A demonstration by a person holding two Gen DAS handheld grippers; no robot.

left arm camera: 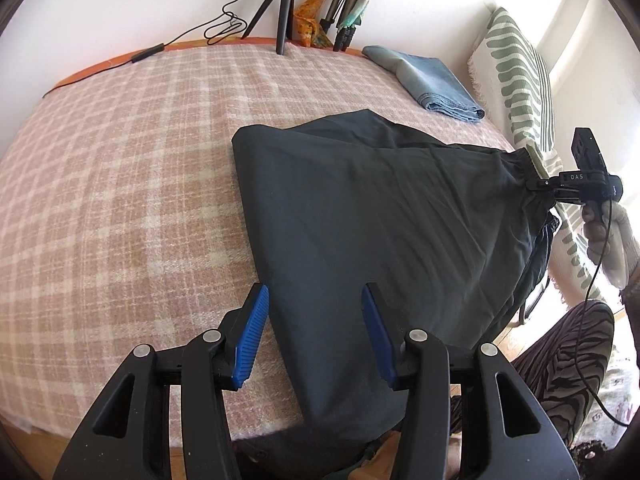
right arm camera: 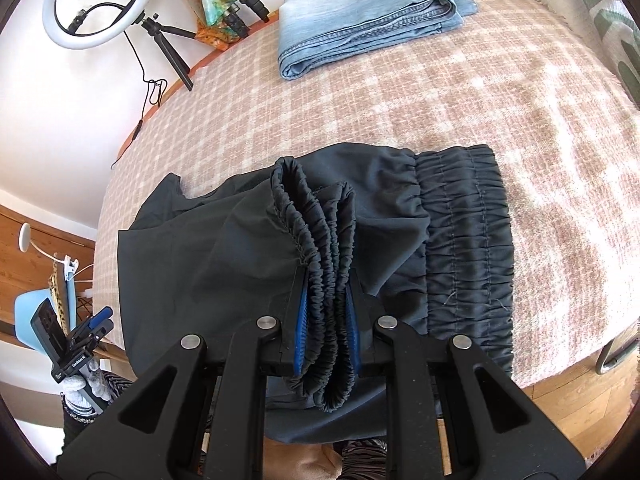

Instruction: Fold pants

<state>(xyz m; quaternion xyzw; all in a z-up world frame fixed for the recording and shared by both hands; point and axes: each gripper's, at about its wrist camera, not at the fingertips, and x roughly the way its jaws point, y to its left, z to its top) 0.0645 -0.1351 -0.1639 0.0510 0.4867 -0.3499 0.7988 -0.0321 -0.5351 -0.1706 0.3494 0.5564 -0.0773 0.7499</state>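
so the surface is a bed with a pink and cream checked wool blanket (left arm camera: pixel 120 168) against a white wall, and everything below is placed relative to the dark charcoal elastic-waist pants (left arm camera: pixel 380 208) lying on the near half of it. left of the pants in the left wrist view it's just blanket. over their near left edge sits the left gripper (left arm camera: pixel 316 332), blue-padded fingers (left arm camera: pixel 252 340) spread wide with nothing between them. behind the pants near the wall stands a small black tripod (left arm camera: pixel 280 4), and further right behind them a folded light blue pair of jeans (left arm camera: pixel 432 80). at the pants' right end the right gripper (right arm camera: pixel 326 316) is clamped tight on the bunched gathered hems, lifted over the waistband (right arm camera: pixel 464 248) that rests flat on the blanket.
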